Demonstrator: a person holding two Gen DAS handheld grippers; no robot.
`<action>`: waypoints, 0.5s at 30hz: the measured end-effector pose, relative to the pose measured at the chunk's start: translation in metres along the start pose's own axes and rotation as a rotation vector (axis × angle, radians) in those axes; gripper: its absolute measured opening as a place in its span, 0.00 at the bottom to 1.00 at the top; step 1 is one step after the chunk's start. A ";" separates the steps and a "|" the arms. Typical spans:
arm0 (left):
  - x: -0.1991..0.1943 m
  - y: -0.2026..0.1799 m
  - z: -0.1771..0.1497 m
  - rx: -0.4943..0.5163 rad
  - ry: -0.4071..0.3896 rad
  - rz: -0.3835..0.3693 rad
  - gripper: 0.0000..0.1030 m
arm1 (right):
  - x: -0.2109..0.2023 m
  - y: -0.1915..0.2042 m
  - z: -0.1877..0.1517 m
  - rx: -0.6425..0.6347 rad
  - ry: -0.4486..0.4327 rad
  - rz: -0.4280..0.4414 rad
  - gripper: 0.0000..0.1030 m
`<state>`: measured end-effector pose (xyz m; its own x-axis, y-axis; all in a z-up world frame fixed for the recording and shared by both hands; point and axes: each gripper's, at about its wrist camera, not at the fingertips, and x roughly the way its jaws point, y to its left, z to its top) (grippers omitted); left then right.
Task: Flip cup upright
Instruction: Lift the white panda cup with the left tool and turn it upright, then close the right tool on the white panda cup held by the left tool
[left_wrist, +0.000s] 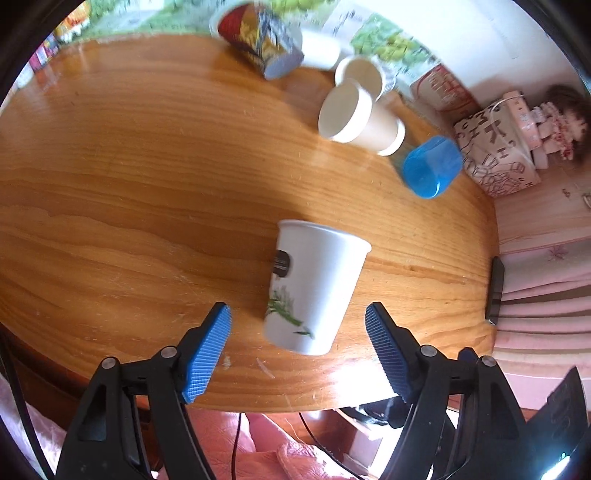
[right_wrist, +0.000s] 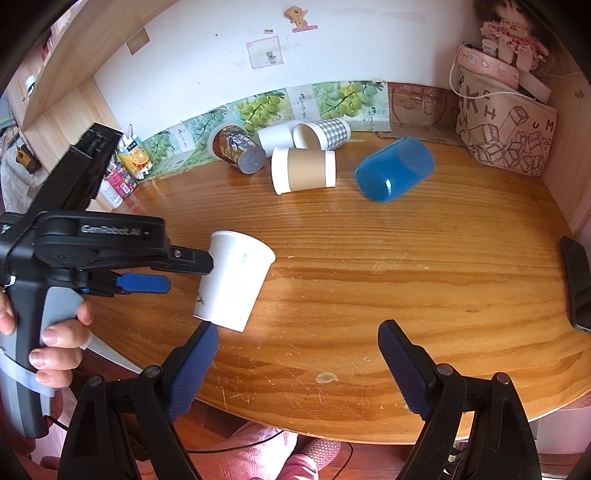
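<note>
A white paper cup with a leaf print stands on the wooden table, rim up and leaning slightly. My left gripper is open, its blue pads either side of the cup's base and not touching it. In the right wrist view the same cup is at the left, with the left gripper's fingers beside it. My right gripper is open and empty above bare table to the cup's right.
Several cups lie on their sides at the back: a blue plastic one, a brown-banded one, a checked one and a printed one. A tote bag stands back right. A phone lies at the right edge.
</note>
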<state>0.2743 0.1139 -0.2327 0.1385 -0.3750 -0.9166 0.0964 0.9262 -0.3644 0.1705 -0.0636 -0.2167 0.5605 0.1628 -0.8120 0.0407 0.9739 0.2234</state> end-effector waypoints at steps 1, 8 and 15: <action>-0.007 0.001 -0.003 0.007 -0.025 0.004 0.76 | 0.000 0.002 0.000 -0.005 0.000 0.004 0.86; -0.042 0.012 -0.021 0.025 -0.153 0.025 0.76 | 0.006 0.013 0.005 -0.013 0.024 0.028 0.86; -0.052 0.024 -0.029 0.044 -0.197 0.093 0.76 | 0.030 0.010 0.016 0.077 0.048 0.053 0.86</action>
<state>0.2410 0.1564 -0.1984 0.3380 -0.2920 -0.8947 0.1161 0.9563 -0.2682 0.2011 -0.0521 -0.2299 0.5237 0.2233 -0.8221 0.0761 0.9489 0.3062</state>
